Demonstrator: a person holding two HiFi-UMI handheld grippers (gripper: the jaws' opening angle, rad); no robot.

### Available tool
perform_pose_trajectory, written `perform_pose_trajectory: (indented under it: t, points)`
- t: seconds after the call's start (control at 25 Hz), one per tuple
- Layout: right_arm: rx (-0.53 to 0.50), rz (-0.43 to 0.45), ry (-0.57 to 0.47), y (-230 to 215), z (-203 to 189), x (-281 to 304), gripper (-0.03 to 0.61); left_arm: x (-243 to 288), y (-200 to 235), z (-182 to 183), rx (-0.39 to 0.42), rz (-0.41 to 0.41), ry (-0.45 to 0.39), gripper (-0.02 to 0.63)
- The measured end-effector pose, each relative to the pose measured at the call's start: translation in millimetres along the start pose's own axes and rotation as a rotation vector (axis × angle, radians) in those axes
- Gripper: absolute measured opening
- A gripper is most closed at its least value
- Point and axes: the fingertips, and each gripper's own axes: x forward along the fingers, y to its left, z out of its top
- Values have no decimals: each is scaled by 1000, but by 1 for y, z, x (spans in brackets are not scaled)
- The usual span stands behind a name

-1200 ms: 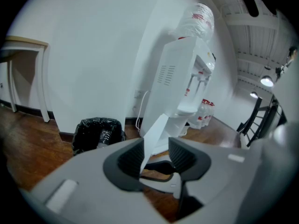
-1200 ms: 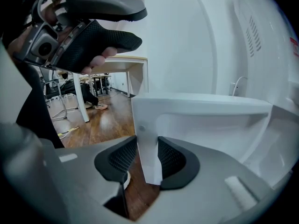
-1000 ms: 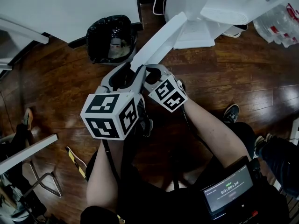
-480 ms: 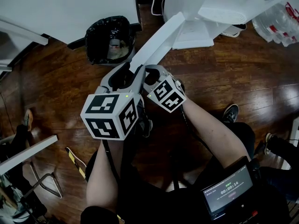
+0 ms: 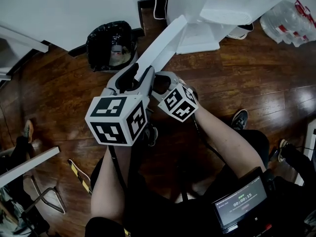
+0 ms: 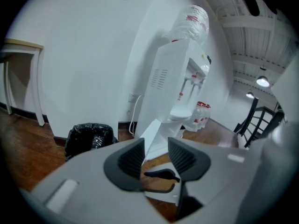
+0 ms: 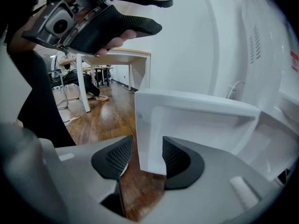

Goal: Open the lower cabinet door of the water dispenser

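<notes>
white cabinet door, black bin bag, glossy reddish-brown plank floor.

The right tongs are opening. A second ago they sat tighter on the free edge of the cabinet door. Now a strip of floor shows between the door and the pad on its left, while the other pad lies close against the door's far face. In the head view the door and the dispenser behind it have slid slightly leftward. The timer on the screen has ticked on one second.
</notes>
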Motion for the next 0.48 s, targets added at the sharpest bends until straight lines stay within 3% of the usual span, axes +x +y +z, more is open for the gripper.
perform_pose_trajectory:
  t: [0.28, 0.48]
  points:
    - [65, -116, -7, -41, -16, -59, 130, 22, -61, 18, 39, -98, -24, 175]
    - [107, -190, -47, -70, -14, -109, 76, 43, -94, 20, 60, -121, -11, 175]
